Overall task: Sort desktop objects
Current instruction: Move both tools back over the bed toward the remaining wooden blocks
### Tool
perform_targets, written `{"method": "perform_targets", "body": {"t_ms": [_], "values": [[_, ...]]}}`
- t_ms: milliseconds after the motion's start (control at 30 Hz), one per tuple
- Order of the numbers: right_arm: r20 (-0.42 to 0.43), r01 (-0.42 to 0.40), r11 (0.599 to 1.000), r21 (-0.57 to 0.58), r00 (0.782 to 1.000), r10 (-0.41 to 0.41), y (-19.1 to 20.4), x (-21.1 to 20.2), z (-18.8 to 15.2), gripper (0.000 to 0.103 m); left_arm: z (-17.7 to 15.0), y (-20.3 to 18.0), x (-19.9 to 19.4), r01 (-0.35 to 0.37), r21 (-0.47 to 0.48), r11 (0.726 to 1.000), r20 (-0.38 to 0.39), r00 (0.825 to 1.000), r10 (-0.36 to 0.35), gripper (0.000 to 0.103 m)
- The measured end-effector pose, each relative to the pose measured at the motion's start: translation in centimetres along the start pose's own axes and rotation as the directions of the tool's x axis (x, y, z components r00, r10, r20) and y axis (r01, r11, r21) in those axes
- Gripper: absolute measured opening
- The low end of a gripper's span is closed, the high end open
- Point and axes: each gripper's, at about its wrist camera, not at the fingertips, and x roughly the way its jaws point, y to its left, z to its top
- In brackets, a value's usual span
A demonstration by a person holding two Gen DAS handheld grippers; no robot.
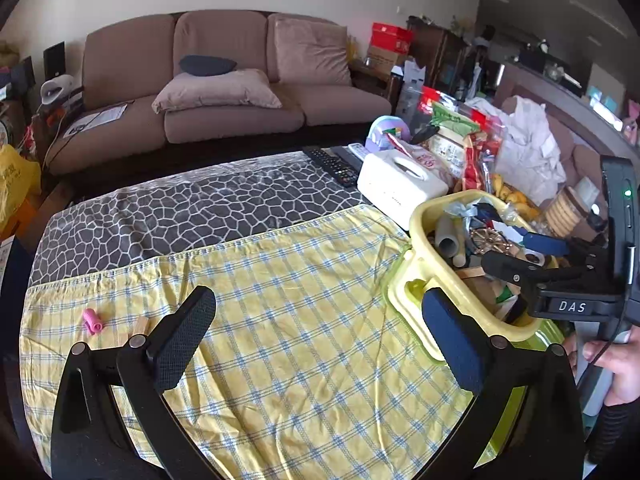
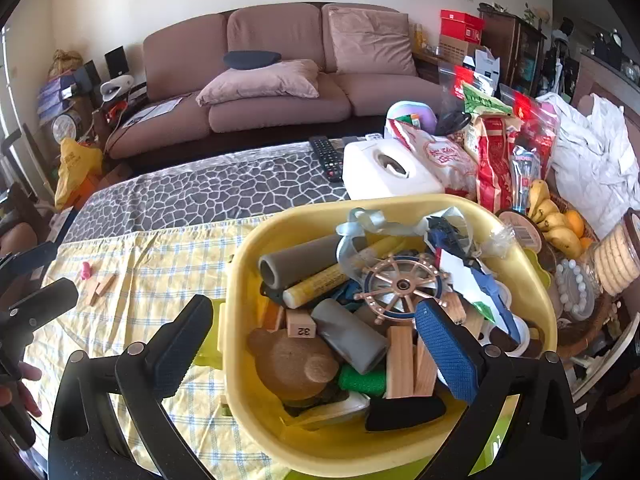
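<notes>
A yellow basket (image 2: 240, 264) holds several items: a ship's-wheel ornament (image 2: 402, 284), a grey tube (image 2: 296, 264), a bear-shaped wooden piece (image 2: 296, 360) and wooden blocks (image 2: 400, 360). My right gripper (image 2: 312, 312) is open above the basket's near left rim, one finger outside it and the blue-padded one over the contents, gripping nothing. My left gripper (image 1: 320, 312) is open and empty over the yellow checked cloth (image 1: 300, 300), left of the basket (image 1: 424, 216). A small pink piece (image 1: 93, 320) and a wooden peg (image 1: 138, 326) lie on the cloth at far left.
Behind the basket stand a white tissue box (image 1: 400, 184), remotes (image 1: 332, 162), snack bags (image 2: 496, 160), bananas (image 2: 556, 220) and a biscuit jar (image 2: 616, 264). A grey patterned cover (image 1: 180, 208) spans the table's far half. A sofa (image 1: 224, 92) lies beyond.
</notes>
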Motion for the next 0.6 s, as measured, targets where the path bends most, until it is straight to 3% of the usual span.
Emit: {"method": "perform_targets", "body": {"t_ms": [333,600], "values": [[-0.013,-0.024,0.998,-0.055,1.0,0.023,4.7,1.1,0.3,0.102,-3.3,7.6,-1.3,-0.083,-0.103,0.991,-0.014,0.997,0.082,0.103],[-0.034,-0.07,0.99,-0.12,0.997,0.066,9.5,2.5,0.2,0.102,-6.0,16.0,-2.6,-0.197,-0.218,0.956,-0.035,0.98,0.194,0.103]]}}
